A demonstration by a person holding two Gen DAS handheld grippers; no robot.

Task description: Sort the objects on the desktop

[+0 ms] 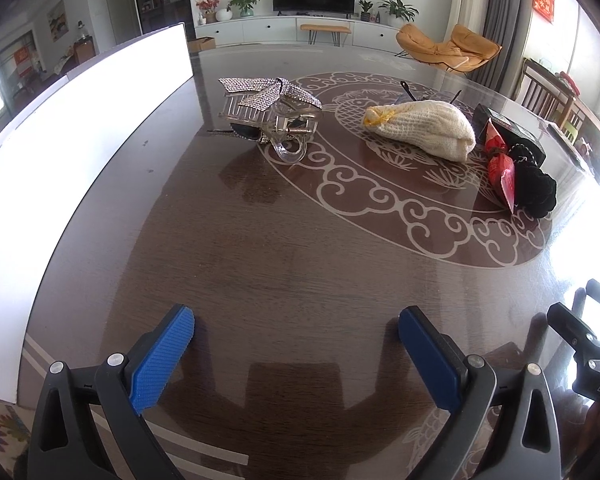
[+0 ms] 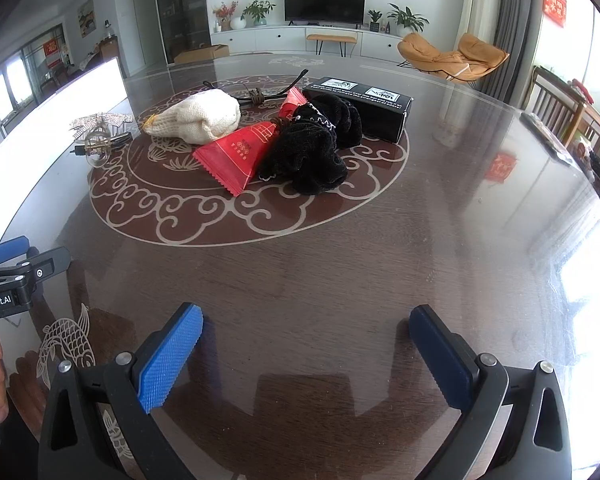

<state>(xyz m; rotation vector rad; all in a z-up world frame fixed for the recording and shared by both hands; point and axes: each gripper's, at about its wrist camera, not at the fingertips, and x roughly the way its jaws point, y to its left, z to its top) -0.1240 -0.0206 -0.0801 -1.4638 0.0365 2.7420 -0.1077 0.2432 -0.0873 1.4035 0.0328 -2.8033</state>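
- We see the things to sort gathered on the round pale scrollwork medallion of the dark glossy wooden bench (image 2: 340,280), well ahead of both tools.
- A cream knitted cloth bundle (image 2: 198,118) lies at the medallion's far left part; just beside it sits a red foil snack packet with crimped ends (image 2: 236,156), whose upper end is partly hidden by a crumpled black fabric piece (image 2: 312,148).
- The black fabric covers the near edge of a black rectangular carton with white label panels (image 2: 376,110); the print on it is too small for us to read.
- Behind the bundle a thin dark cord with a knot (image 2: 260,96) shows only in part.
- Off to the left, at the medallion's rim, rests a clear plastic hair claw topped with a rhinestone bow (image 1: 272,108); a dark item under it is hard to make out.
- A bright white board (image 1: 80,128) along the bench's left side is overexposed, so we cannot read its surface.
- The left tool (image 1: 296,344) hangs released above bare bench, blue pads wide apart, nothing between them.
- The right tool (image 2: 306,344) is likewise released and holds nothing; its base is cut off by the frame.
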